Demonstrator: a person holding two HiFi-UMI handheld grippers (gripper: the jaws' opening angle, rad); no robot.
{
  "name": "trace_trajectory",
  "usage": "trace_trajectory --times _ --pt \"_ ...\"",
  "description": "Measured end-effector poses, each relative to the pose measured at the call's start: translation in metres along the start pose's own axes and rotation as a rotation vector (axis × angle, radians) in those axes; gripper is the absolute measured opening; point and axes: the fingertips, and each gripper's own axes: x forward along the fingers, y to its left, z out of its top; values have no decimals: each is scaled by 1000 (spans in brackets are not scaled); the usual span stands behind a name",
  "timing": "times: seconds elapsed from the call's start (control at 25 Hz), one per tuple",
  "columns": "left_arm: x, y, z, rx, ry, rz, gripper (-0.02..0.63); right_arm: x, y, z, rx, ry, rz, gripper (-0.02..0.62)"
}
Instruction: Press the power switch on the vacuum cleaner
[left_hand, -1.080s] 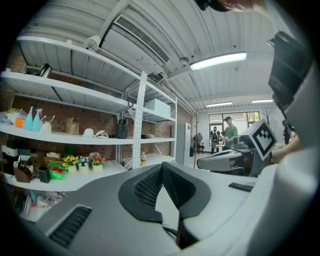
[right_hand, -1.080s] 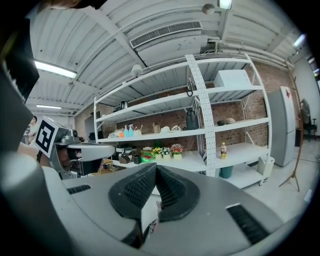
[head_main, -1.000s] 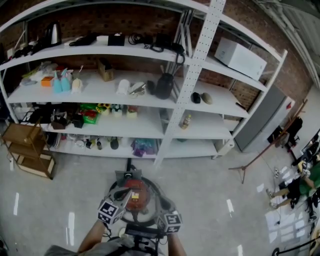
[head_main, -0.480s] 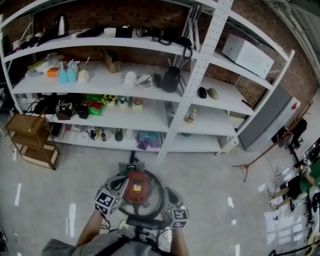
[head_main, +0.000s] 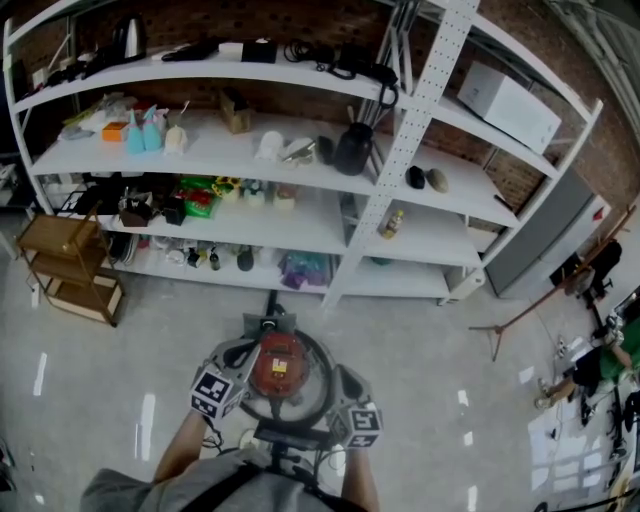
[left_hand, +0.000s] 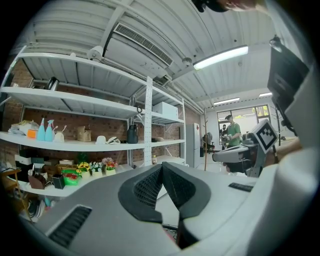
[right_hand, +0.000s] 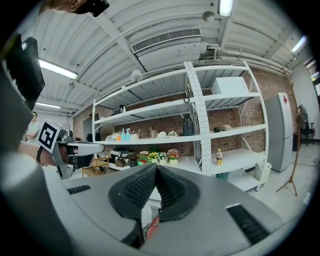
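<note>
The left gripper (left_hand: 162, 169) is clenched: its ribbed pads meet at the tips with nothing between them. The right gripper (right_hand: 156, 170) is closed the same way and is also empty. Both point out and up toward the rack (head_main: 300, 165), so each gripper view mostly shows shelves and ceiling.

From the head view, the two are held low in front of the person, one on each side of the vacuum (head_main: 280, 365). The left gripper's marker cube overlaps the vacuum's left edge, and the right one's sits just off its lower right. The vacuum stands on the floor (head_main: 420, 345), a round red body with a black hose (head_main: 322, 372) curled around it. A red sliver low between the right jaws is probably that body. The power switch is too small to make out, and neither gripper clearly touches the vacuum.

On the rack beyond are blue spray bottles (head_main: 140, 130), a black jug (head_main: 352, 150) and a white box (head_main: 515, 105). A wooden stand (head_main: 65, 275) is at the rack's left end.
</note>
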Motion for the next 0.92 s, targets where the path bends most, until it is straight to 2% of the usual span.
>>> trace_trajectory --times 0.92 --pt "2 10 -2 -11 0 12 6 10 -1 -6 -1 -5 18 11"
